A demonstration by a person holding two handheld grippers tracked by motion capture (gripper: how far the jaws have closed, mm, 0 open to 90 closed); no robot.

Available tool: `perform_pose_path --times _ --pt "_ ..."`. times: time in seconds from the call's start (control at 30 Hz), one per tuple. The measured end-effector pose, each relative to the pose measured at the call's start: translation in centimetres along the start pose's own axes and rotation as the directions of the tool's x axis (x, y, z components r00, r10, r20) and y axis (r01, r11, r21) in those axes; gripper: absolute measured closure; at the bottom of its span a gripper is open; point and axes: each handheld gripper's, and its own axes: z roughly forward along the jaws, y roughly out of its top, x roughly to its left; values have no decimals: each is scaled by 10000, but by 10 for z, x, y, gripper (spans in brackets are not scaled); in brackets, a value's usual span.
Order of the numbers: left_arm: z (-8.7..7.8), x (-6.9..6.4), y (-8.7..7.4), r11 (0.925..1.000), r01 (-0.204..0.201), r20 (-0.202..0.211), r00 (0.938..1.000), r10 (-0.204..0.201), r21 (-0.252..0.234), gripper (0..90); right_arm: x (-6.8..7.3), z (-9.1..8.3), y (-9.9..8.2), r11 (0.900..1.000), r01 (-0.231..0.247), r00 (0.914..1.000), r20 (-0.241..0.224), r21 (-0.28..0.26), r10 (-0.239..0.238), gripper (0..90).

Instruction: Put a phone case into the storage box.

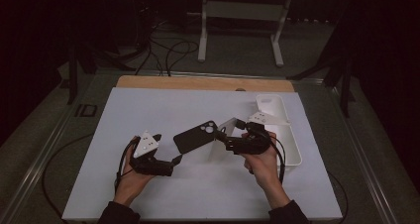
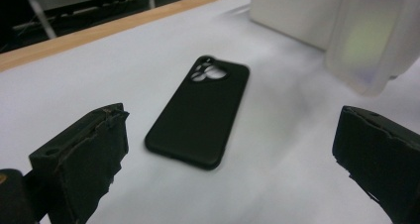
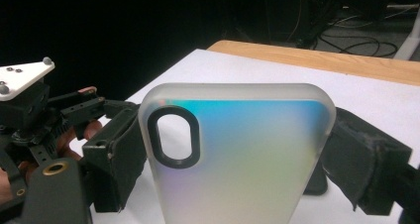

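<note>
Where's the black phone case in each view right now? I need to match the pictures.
High view: black phone case lies flat at mid-table, between the two grippers.
Left gripper view: centre, on the white mat ahead of the open jaws.
Right gripper view: a dark edge behind the frosted case, probably it.
Shared landmark: frosted case.

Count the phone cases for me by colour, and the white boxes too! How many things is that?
Black phone case: 1
Frosted see-through phone case: 1
White box: 1
Total: 3
</note>
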Motion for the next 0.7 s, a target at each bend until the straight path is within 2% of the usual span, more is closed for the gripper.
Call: perform_pose_path --times 0.33,0.7 --pt "-8 8 -7 10000 -3 -204 9998 3 -17 6 -6 -5 7 10000 47 9998 172 -55 -46 168" --pt "-17 14 -21 10000 -32 -448 9990 30 -32 6 -19 -14 12 10000 73 9985 548 -22 -71 168"
